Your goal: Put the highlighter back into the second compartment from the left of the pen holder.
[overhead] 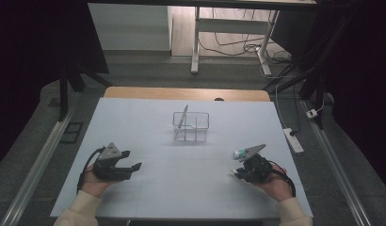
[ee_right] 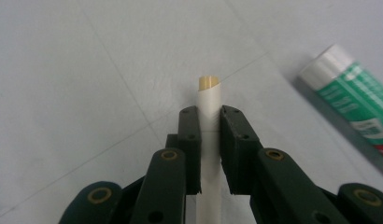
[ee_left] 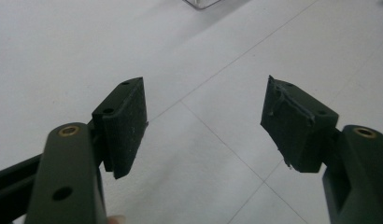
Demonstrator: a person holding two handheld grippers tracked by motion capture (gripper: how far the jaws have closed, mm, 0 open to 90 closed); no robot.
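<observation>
The left gripper sits low on the table, jaws wide apart. Mid-table, a clear bin holds one leaning pen. The right gripper clamps a white stick; a green-labelled tube lies just beside it.

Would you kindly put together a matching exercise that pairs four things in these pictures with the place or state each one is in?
Things:
1. left gripper
2. right gripper
3. green-and-white tube with a white cap
4. clear plastic divided basket

Places or states:
A. stands mid-table with a thin grey pen-like item leaning in it
B. jaws spread wide with nothing between them
C. lies flat on the white table beside the right gripper
D. jaws clamped on a slim white stick with a yellowish tip

Pairs: 1-B, 2-D, 3-C, 4-A
</observation>
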